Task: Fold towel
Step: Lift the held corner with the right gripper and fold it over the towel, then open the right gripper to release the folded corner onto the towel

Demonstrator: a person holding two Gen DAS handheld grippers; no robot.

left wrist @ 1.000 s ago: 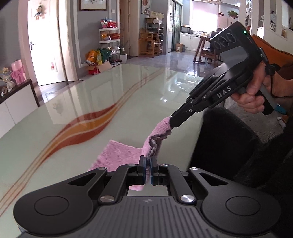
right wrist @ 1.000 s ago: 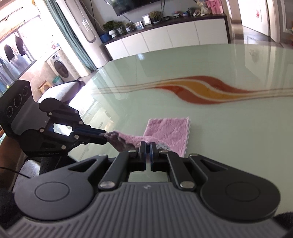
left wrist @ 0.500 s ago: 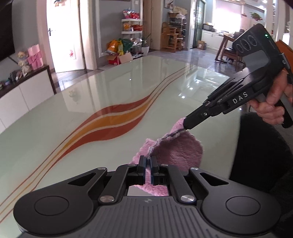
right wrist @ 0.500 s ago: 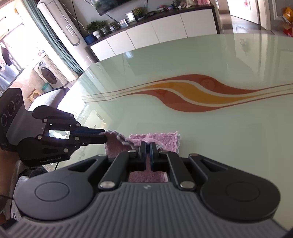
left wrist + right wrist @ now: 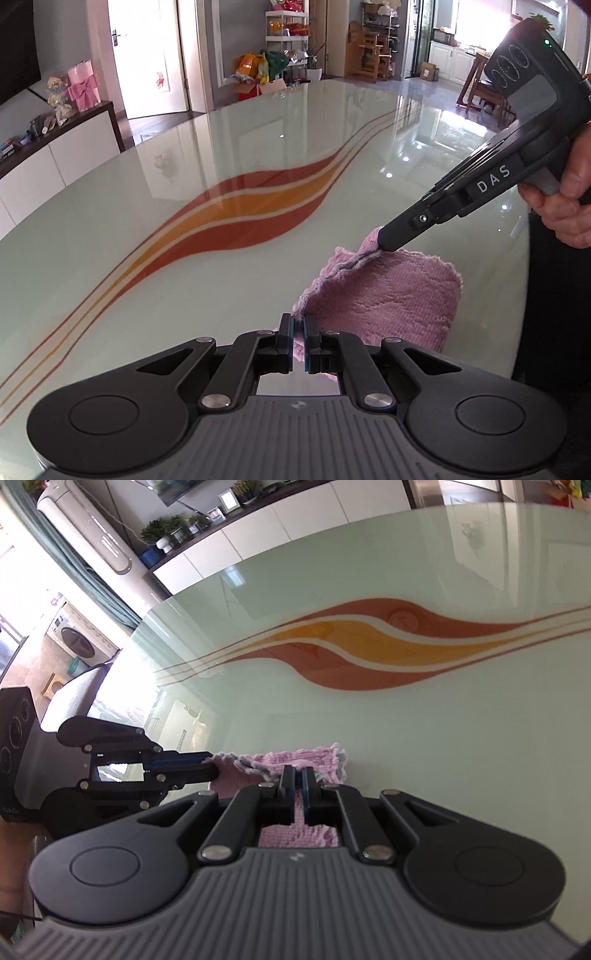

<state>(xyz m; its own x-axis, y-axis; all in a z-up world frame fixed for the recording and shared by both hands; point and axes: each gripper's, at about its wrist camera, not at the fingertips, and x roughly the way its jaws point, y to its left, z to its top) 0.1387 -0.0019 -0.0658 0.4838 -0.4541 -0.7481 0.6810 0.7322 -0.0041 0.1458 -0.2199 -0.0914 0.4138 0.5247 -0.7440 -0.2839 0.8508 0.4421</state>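
A small pink towel (image 5: 384, 295) lies doubled over at the near edge of the glass table (image 5: 184, 177). My left gripper (image 5: 297, 320) is shut on one corner of its raised edge. My right gripper (image 5: 380, 245) is shut on the other corner, ahead and to the right in the left wrist view. In the right wrist view the towel (image 5: 295, 760) sits just in front of my right gripper (image 5: 298, 773), and my left gripper (image 5: 210, 766) pinches its left corner. The held edge is lifted a little above the layer below.
The table has a red and orange wave stripe (image 5: 236, 206) across its middle. A dark chair (image 5: 554, 314) stands at the table's right edge. A white sideboard (image 5: 295, 531) runs beyond the far side.
Both grippers have carried the held edge forward over the towel, away from the table's near edge. The towel has gone from mostly flat to folded over on itself.
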